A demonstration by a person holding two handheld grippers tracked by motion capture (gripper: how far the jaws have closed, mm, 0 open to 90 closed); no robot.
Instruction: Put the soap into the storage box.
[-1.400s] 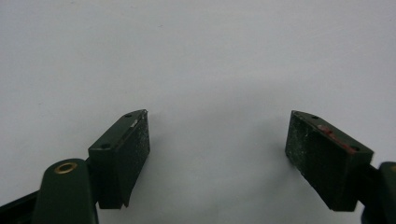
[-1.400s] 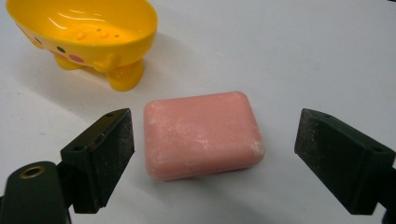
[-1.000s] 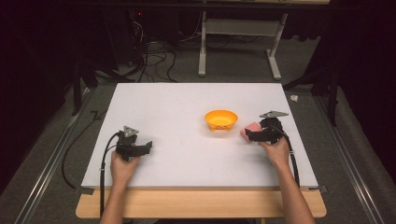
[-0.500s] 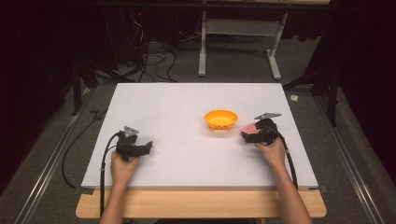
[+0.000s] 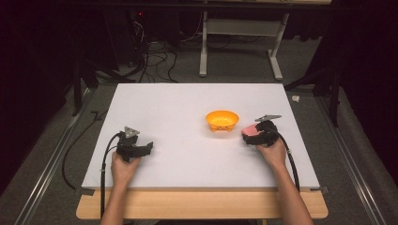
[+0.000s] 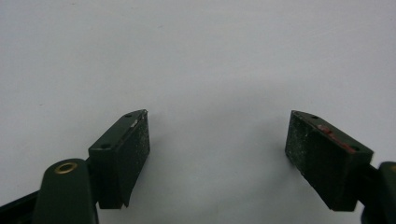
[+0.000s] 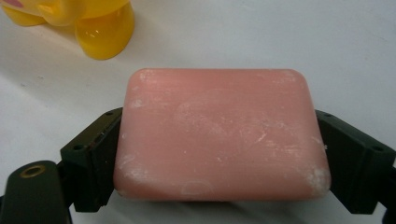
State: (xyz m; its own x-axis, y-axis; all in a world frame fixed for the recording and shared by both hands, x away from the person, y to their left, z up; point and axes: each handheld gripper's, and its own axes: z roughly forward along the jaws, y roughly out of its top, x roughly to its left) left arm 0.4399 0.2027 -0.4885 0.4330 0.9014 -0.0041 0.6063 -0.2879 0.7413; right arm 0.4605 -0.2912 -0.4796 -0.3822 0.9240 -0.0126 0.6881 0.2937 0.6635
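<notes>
On white tabletop (image 5: pixel 187 108) – right tongs (image 7: pixel 219 154) grip pink soap (image 7: pixel 219 135), left tongs (image 6: pixel 219 154) gape – dark room.

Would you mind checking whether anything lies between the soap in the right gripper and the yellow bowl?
Nothing visible does: the soap sits clamped in the right gripper, and bare table separates it from the bowl.

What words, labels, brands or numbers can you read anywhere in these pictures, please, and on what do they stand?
None can be read.
The pink soap bar held in the right gripper shows scuffs and white marks, no lettering.
The yellow bowl has small dark marks on its side in the high view, too small to read.
The left gripper and the white table carry no text.
</notes>
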